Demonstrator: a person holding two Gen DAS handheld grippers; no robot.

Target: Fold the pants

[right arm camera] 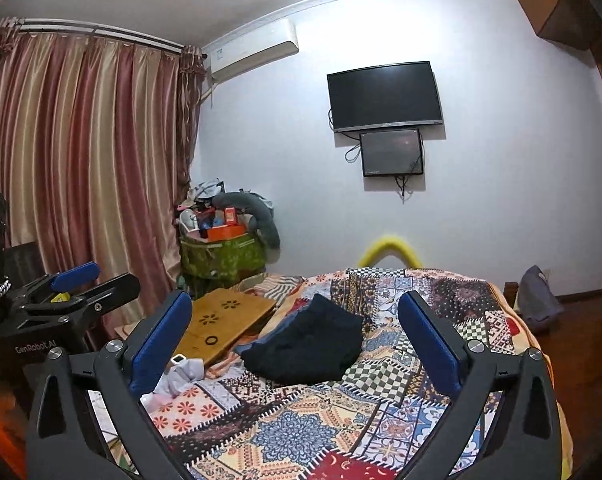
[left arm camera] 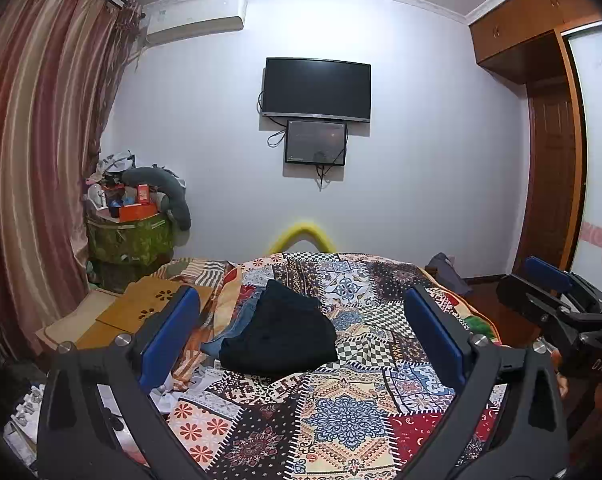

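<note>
Dark pants (left arm camera: 283, 332) lie folded in a heap on the patchwork bedspread (left arm camera: 341, 412), partly on top of a blue denim garment (left arm camera: 237, 322). They also show in the right wrist view (right arm camera: 313, 344). My left gripper (left arm camera: 301, 328) is open, held above the bed short of the pants, holding nothing. My right gripper (right arm camera: 295, 334) is open and empty too, held level beside the left one. The right gripper appears at the right edge of the left wrist view (left arm camera: 557, 300); the left gripper appears at the left edge of the right wrist view (right arm camera: 69, 292).
A wooden lap desk (right arm camera: 225, 320) lies on the bed left of the clothes. White crumpled items (right arm camera: 177, 380) lie at the bed's left edge. A green bin piled with clutter (right arm camera: 221, 252) stands by the curtain (right arm camera: 81, 168). A wardrobe (left arm camera: 549, 152) stands right.
</note>
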